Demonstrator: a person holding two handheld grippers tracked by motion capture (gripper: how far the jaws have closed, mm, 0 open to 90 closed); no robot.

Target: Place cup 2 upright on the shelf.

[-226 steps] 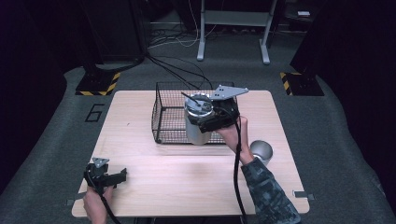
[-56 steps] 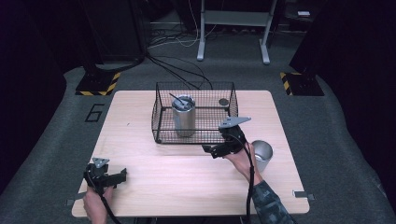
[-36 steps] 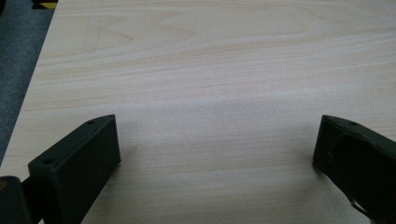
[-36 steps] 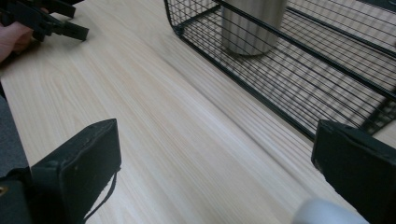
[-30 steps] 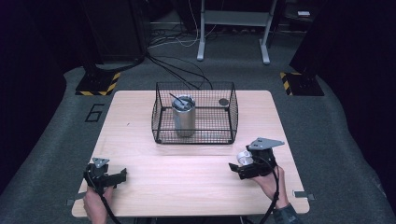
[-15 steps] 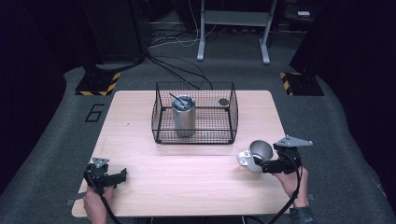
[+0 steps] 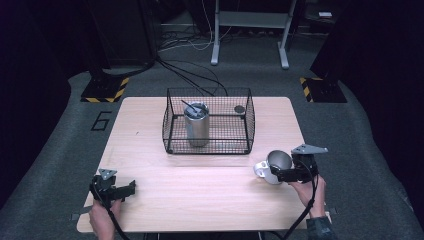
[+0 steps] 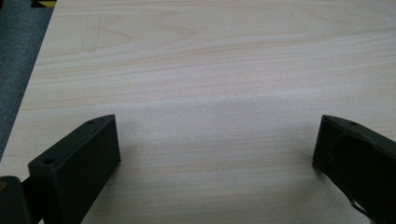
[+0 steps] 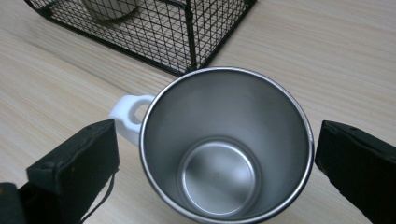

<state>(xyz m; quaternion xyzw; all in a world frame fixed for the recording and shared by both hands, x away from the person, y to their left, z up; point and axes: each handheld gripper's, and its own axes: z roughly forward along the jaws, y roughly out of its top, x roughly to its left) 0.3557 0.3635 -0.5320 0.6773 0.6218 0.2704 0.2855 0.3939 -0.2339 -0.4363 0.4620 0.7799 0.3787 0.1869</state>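
Half a second ago my right gripper (image 7: 279,175) sat beside the mug (image 9: 226,144), out past the table's right edge; a second ago it hung above it. Now it has come back in low, and the mug stands between my jaws, which are spread wide with a gap on each side, so nothing is held. Its white handle (image 9: 127,115) points toward my left jaw and will likely meet it first if I close. The tumbler (image 7: 196,123) already stands in the basket (image 7: 208,149), and the mug looks next, I judge.

The basket's near corner stands just beyond the mug, ahead of my jaws, so a lift must rise before going forward. The table (image 7: 210,200) edge is close behind my right hand. From above I cannot tell whether the mug sits flat or tilted.

My left gripper (image 8: 215,158) has not moved: jaws wide, bare wood between them, the table's left edge just beyond its left jaw.
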